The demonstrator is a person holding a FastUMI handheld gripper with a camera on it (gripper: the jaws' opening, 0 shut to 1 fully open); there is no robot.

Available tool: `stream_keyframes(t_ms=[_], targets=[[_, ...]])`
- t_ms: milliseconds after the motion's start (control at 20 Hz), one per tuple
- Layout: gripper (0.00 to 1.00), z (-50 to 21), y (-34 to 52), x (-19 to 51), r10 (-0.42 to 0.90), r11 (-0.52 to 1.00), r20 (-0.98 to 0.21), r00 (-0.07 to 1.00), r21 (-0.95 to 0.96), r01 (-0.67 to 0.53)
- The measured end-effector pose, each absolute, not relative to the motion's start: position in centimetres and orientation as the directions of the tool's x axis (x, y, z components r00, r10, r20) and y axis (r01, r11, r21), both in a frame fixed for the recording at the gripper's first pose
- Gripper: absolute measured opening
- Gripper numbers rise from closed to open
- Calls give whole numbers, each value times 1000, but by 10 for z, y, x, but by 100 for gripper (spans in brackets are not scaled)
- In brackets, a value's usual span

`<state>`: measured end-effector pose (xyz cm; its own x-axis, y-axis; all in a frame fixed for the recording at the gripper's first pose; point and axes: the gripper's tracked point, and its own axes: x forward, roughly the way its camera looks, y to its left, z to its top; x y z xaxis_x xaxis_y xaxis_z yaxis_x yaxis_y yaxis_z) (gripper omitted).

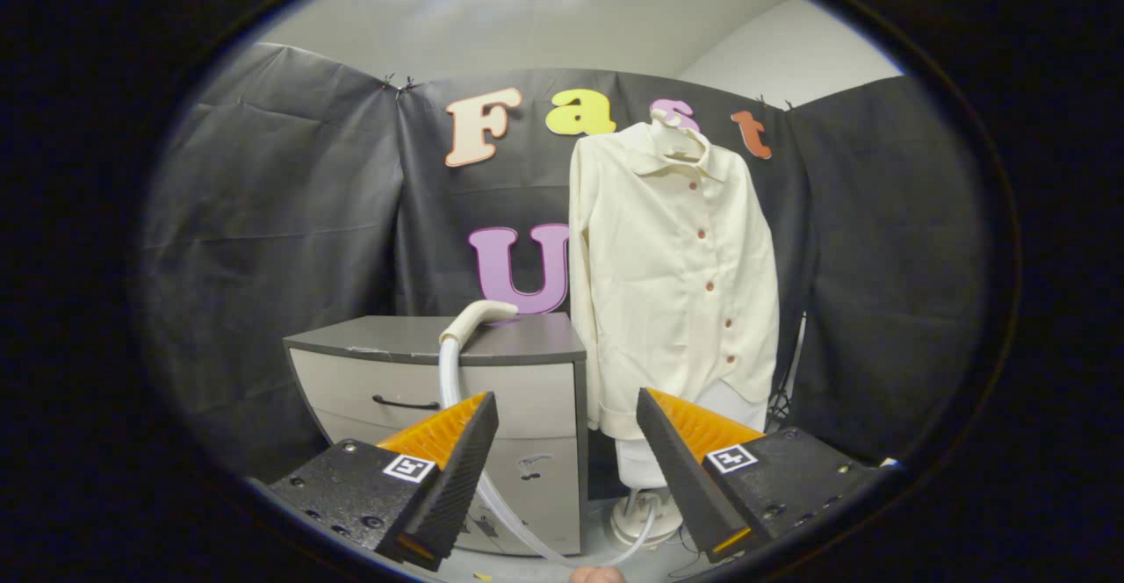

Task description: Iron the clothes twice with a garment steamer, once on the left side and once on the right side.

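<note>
While hand-held gripper (566,407) gapes empty, shirt (672,284) beyond, steamer head (479,315) on cabinet (492,363)

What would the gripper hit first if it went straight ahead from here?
Probably the cabinet's right edge or the hanging shirt beside it; depth is unclear. The open gripper holds nothing.

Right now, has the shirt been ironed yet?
Nothing looks done yet. The tool is open and holds nothing. The steamer head rests on the grey cabinet, just beyond the fingers, its hose hanging down the front. The cream shirt hangs untouched beside the cabinet. Left: picking up the steamer, then both sides.
</note>
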<state>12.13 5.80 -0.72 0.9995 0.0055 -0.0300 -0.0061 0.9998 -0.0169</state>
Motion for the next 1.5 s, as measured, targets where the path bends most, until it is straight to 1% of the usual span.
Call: stream_keyframes(t_ms=[100,250,350,750,900,1000,1100,1200,1350,1500], targets=[[96,-7,66,142,27,999,-46,999,-17,-28],[96,-13,78,171,57,998,-108,992,0,-57],[97,-12,89,191,72,997,-127,989,25,-70],[97,7,143,273,132,991,-127,983,7,-132],[96,6,168,303,156,985,-163,974,-44,-165],[97,13,184,322,172,981,-152,973,-64,-183],[97,14,197,343,175,978,-167,970,-85,-191],[96,9,198,366,134,983,-205,970,-97,-156],[97,-1,209,397,109,984,-280,954,-108,-144],[97,-24,209,418,81,980,-384,920,-139,-144]])
